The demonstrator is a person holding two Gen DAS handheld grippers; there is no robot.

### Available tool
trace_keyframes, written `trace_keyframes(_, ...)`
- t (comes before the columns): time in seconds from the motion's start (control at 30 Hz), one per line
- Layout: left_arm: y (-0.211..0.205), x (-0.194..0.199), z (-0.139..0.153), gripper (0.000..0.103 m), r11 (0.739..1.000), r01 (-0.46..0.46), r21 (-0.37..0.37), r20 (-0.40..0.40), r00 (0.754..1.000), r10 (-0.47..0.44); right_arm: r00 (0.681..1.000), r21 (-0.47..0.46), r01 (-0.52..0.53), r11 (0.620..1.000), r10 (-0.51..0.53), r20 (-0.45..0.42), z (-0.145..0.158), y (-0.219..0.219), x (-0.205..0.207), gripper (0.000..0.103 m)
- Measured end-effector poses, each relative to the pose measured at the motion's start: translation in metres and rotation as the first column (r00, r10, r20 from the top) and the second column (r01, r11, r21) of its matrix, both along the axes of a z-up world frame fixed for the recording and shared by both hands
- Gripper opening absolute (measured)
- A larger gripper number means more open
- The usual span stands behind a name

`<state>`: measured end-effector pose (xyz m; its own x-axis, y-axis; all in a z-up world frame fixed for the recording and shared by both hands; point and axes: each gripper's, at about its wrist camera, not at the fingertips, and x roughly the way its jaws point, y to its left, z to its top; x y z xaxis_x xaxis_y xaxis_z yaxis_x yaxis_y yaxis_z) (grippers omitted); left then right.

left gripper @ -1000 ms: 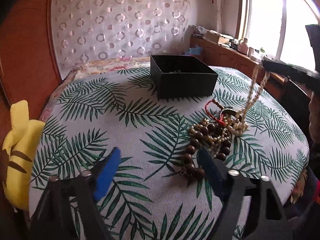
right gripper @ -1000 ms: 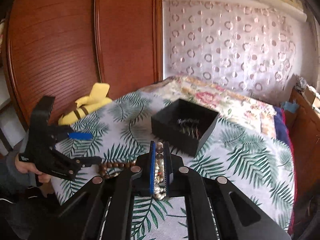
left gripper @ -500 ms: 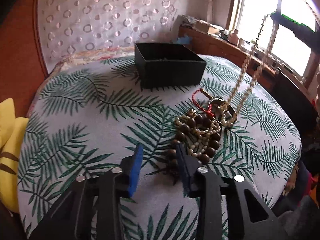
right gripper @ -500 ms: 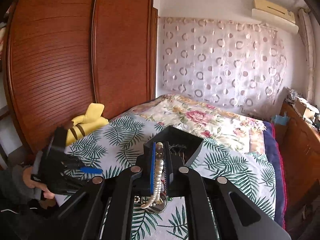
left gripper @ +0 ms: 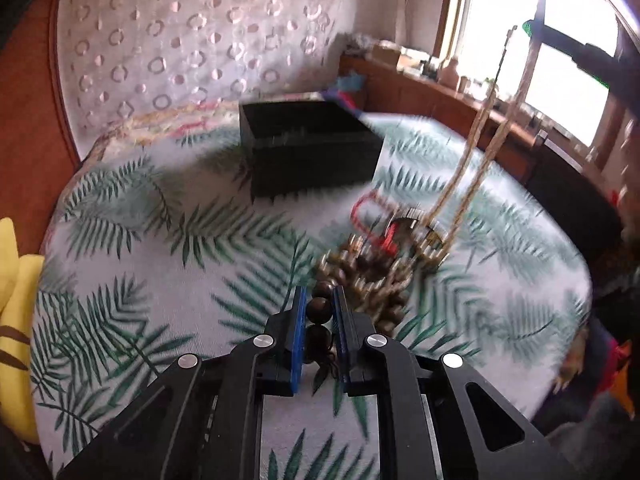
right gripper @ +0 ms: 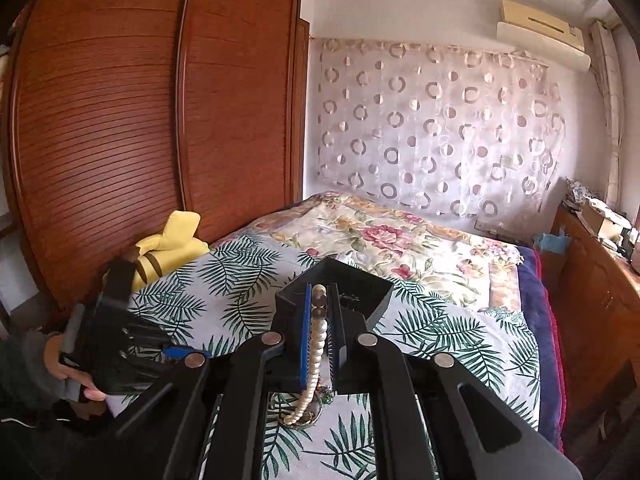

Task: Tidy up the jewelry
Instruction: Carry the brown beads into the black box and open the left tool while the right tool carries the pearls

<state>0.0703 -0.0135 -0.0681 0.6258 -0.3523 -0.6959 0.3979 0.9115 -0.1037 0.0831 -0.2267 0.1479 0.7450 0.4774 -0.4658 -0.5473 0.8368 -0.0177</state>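
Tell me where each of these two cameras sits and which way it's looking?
Left wrist: on the left gripper, facing window; pads shut on dark wooden beads; no body shows.
Right wrist: on the right gripper, facing wardrobe; clamps a pearl strand; a hand shows.
Shared: black box, leaf-print cloth.

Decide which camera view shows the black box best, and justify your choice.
The left wrist view: the black box stands whole and unobstructed on the leaf-print cloth. In the right wrist view, the right gripper and its pearl strand cover much of it.
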Motion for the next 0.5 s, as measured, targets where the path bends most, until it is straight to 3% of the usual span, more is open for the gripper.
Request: trace_keyframes(0.5, -0.013, 0.000, 0.090, 0.012, 0.999, 0.024, -0.039, 0.189, 0.982, -0.016, 1.000, 0.001, 0.000, 1.000, 0.000, 0.018, 0.005, 0.001, 0.000, 0.008)
